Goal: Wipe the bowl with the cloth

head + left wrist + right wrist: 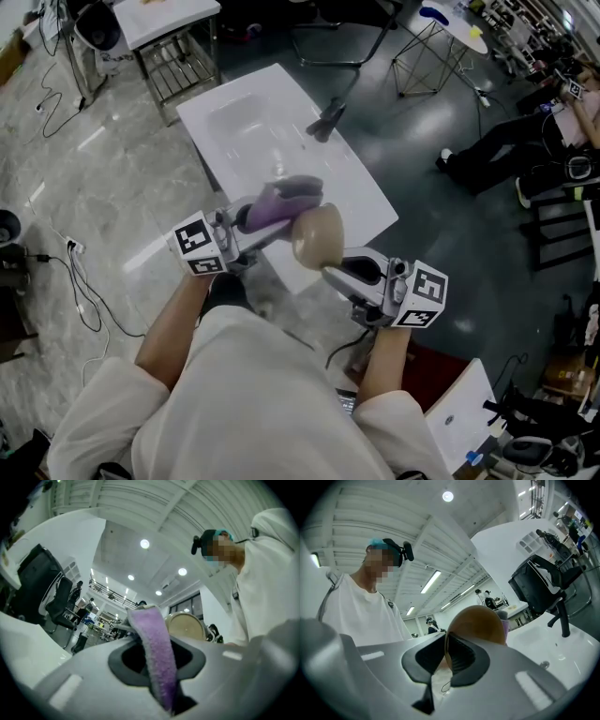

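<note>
A tan wooden bowl (317, 235) is held up in the air over the near edge of the white table (244, 122). My right gripper (330, 271) is shut on its rim; in the right gripper view the bowl (480, 623) stands on edge between the pads. My left gripper (265, 225) is shut on a purple cloth (281, 199), which reaches toward the bowl from the left. In the left gripper view the cloth (157, 653) hangs between the jaws, with the bowl (186, 626) just beyond it. Whether cloth and bowl touch I cannot tell.
A dark small object (326, 119) lies on the far part of the table. A metal rack (178, 61) stands behind the table's left end. Cables (80, 281) run over the marble floor at left. A seated person's legs (497, 150) are at right.
</note>
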`<state>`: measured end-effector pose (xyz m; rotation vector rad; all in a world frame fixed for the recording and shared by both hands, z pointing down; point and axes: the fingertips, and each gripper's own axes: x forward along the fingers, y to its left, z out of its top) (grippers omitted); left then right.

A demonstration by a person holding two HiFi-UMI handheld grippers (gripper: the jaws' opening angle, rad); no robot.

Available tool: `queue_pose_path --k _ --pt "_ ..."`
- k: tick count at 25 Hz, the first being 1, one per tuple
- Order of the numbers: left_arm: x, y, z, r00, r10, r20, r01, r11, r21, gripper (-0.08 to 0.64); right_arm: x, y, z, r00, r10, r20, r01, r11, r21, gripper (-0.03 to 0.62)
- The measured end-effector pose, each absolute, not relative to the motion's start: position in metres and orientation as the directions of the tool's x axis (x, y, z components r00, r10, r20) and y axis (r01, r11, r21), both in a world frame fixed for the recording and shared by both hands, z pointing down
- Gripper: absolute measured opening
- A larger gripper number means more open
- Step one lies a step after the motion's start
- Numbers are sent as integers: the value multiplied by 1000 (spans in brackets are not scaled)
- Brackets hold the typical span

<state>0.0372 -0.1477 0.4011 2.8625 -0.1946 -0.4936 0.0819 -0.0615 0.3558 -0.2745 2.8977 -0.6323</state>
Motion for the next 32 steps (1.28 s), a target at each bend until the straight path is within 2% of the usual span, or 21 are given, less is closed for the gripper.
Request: queue_pose_path --k 10,22,29,32 --pt "40 -133 407 921 -197 -336 -91 -947 307 89 91 -84 340 -924 -324 -202 -205 868 -453 18" --pt "60 -110 389 930 -116 -349 -29 -969 245 89 102 -131 355 -772 -627 -109 -523 723 -452 17" --pt "58 -116 367 941 -161 -296 -128 -984 126 89 104 -132 371 -761 -649 -14 -581 690 -432 17" --pt "58 -124 362 953 -222 -206 -223 -975 15 89 108 -127 379 -765 -644 29 -595 688 -416 17"
